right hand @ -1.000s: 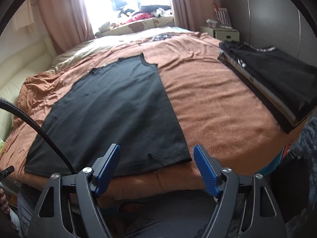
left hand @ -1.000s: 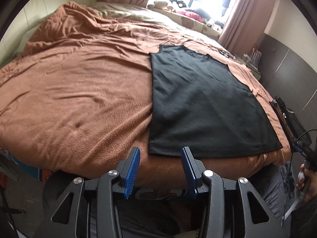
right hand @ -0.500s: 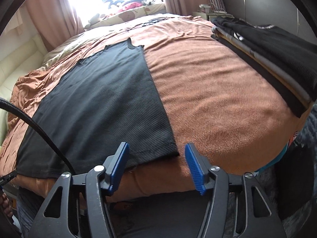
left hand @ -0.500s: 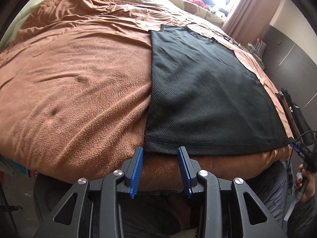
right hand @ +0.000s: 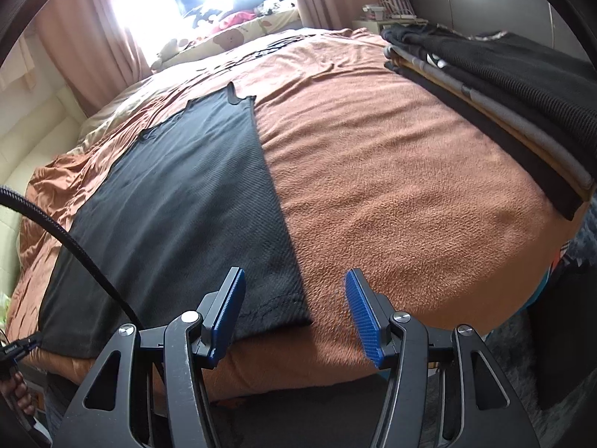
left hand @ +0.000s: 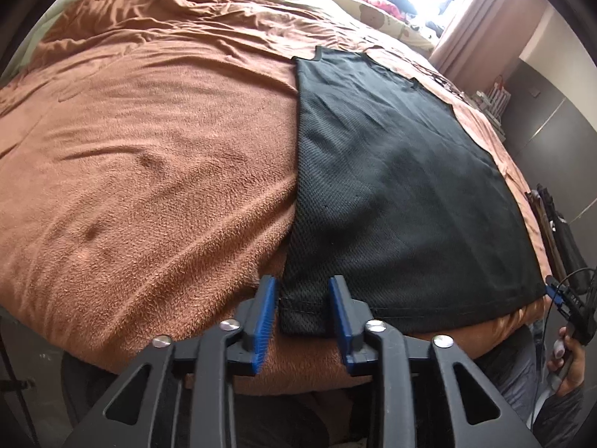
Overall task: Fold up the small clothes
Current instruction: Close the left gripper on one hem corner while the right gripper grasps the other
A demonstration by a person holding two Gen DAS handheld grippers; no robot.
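Bed (left hand: 141,171) w/ brown blanket; black mesh top (left hand: 391,186) lies flat on it, hem at near edge. Folded stack (right hand: 503,86) at bed's right side. Left gripper (left hand: 302,300) narrow, just been closing, hem corner between pads. Right gripper (right hand: 294,298) half-wide over other hem corner, not gripping.

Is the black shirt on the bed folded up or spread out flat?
Spread out flat. The black shirt lies open along the brown blanket, hem near, neckline far, with no part turned over itself.
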